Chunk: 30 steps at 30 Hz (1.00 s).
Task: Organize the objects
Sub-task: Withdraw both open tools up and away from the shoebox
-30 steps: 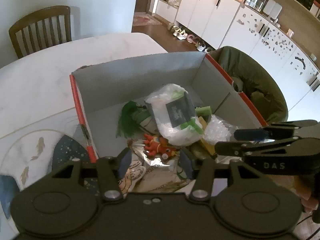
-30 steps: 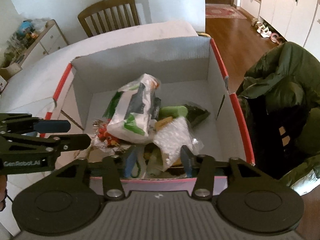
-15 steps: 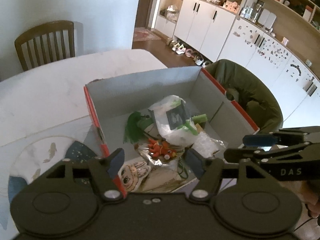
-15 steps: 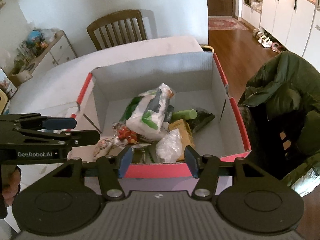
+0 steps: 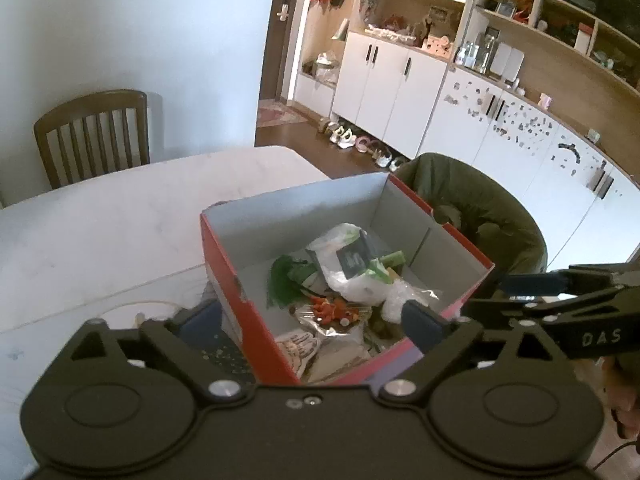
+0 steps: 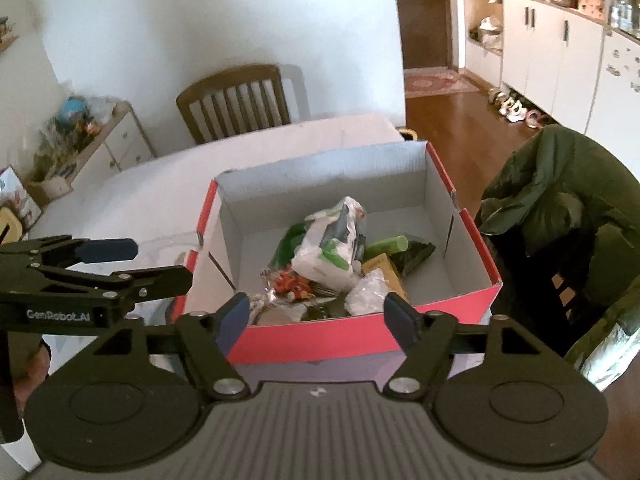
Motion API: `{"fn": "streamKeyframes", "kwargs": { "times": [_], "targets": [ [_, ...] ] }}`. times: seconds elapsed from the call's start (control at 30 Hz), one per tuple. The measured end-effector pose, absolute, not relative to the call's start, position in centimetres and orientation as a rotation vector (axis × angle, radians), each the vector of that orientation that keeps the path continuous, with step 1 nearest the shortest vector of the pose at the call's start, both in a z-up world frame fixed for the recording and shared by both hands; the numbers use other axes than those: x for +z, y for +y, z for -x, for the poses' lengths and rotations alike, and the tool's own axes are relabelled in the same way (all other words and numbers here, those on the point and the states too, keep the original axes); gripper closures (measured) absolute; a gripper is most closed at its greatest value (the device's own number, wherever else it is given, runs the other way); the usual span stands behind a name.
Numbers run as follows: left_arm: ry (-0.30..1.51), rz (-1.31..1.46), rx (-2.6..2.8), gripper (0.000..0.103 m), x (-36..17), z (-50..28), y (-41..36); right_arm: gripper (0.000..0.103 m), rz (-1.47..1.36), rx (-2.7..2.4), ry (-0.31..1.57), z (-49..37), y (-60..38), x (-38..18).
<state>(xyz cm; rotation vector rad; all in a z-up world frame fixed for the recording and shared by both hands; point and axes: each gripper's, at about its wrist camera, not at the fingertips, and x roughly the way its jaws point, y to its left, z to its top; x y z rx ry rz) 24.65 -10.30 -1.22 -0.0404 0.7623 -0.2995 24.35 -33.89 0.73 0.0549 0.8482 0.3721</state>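
A red cardboard box [image 5: 224, 256] [image 6: 360, 340] with a grey inside stands on the white table. In it lie a white plastic bag [image 5: 352, 272] [image 6: 328, 256], a red toy [image 5: 328, 308] [image 6: 290, 282], a green cylinder [image 6: 386, 245] and clear bubble wrap [image 5: 400, 300]. My left gripper [image 5: 312, 320] hovers above the box's near left corner, its jaws opening wide with nothing held. My right gripper [image 6: 316, 316] hangs in front of the box's near wall, jaws also opening and empty. Each shows in the other's view, the right gripper [image 5: 500, 296] and the left gripper [image 6: 148, 266].
A wooden chair [image 5: 92, 136] [image 6: 236, 100] stands at the table's far side. A green jacket [image 5: 480, 216] [image 6: 560, 200] drapes over a chair right of the box. White cabinets [image 5: 400, 80] line the far wall. A patterned placemat [image 5: 216, 344] lies left of the box.
Both grippers have pulled back and up out of the box, and their jaws have spread wider. The contents stay in the box.
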Motion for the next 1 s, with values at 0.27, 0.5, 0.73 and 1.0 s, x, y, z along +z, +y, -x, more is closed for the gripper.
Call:
{"fn": "streamKeyframes", "kwargs": {
  "times": [0.27, 0.5, 0.73, 1.0],
  "targets": [
    [0.744, 0.022, -0.336, 0.000, -0.5, -22.8, -8.0, 0.020, -0.113, 0.325, 0.770, -21.1, -32.9, 1.8],
    [0.745, 0.015, -0.354, 0.000, -0.2, -21.6, -6.2, 0.016, -0.141, 0.289, 0.705, -18.4, -31.2, 2.4],
    [0.743, 0.022, -0.392, 0.000, -0.2, -20.4, -4.0, 0.012, -0.158, 0.234, 0.699, -16.5, -29.4, 2.4],
    [0.735, 0.016, -0.422, 0.000, -0.1, -19.5, -3.0, 0.009, -0.160, 0.204, 0.679, -14.4, -27.4, 2.6]
  ]
}}
